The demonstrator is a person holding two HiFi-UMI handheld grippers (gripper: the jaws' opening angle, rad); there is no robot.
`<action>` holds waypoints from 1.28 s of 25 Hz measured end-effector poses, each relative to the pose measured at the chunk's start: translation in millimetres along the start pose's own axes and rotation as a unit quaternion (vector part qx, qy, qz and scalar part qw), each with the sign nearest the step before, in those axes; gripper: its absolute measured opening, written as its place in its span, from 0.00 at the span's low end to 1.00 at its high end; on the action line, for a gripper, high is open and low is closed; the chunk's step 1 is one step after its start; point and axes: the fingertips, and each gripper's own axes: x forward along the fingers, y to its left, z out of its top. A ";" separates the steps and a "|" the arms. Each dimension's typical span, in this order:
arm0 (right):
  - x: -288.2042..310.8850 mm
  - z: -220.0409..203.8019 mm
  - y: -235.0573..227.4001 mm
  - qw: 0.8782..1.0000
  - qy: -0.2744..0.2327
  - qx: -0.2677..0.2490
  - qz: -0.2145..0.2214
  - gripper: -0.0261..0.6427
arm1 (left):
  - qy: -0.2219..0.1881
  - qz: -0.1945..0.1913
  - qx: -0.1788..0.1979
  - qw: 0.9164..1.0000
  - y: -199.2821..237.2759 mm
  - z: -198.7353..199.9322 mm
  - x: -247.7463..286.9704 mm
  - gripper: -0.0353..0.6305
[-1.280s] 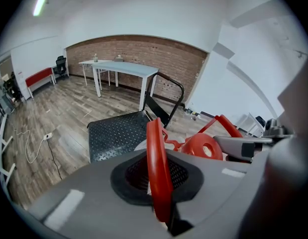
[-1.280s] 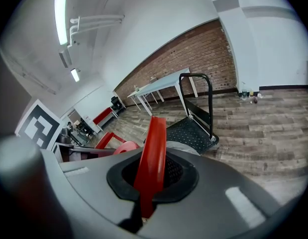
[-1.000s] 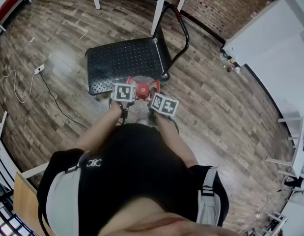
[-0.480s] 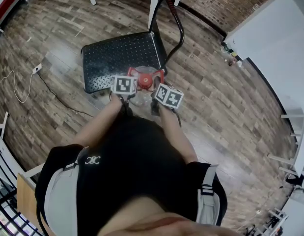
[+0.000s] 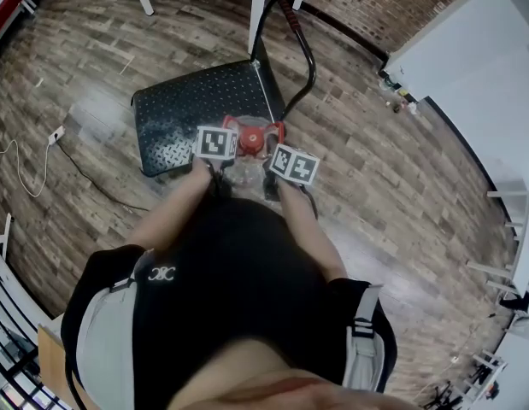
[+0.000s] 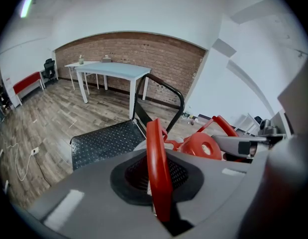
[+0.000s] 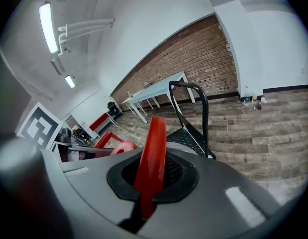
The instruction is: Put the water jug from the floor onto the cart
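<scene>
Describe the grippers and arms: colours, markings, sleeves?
The left gripper and right gripper have grey bodies with a black, mesh-lined recess around the jaws. The left cube and right cube are white with black square markers. The person wears a black top with short light-grey sleeves; the forearms are bare.

The left gripper (image 6: 158, 183) and right gripper (image 7: 150, 183) carry the water jug (image 5: 251, 141) toward 12 o'clock. Its red cap now reaches the near edge of the cart (image 5: 187, 109), at the deck's 5 o'clock corner, closer than before.
</scene>
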 end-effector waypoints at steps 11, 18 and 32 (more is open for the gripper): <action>74.3 43.9 -5.1 0.998 0.043 -0.015 -0.033 0.06 | 0.029 -0.020 -0.010 0.999 38.8 58.2 59.5 0.08; 121.6 72.8 6.4 0.997 0.051 -0.018 -0.048 0.06 | -0.013 -0.031 0.033 0.999 71.5 116.6 75.5 0.09; 199.1 96.6 -2.0 0.986 0.124 -0.057 -0.098 0.06 | 0.017 -0.038 -0.017 0.999 120.9 141.9 128.8 0.09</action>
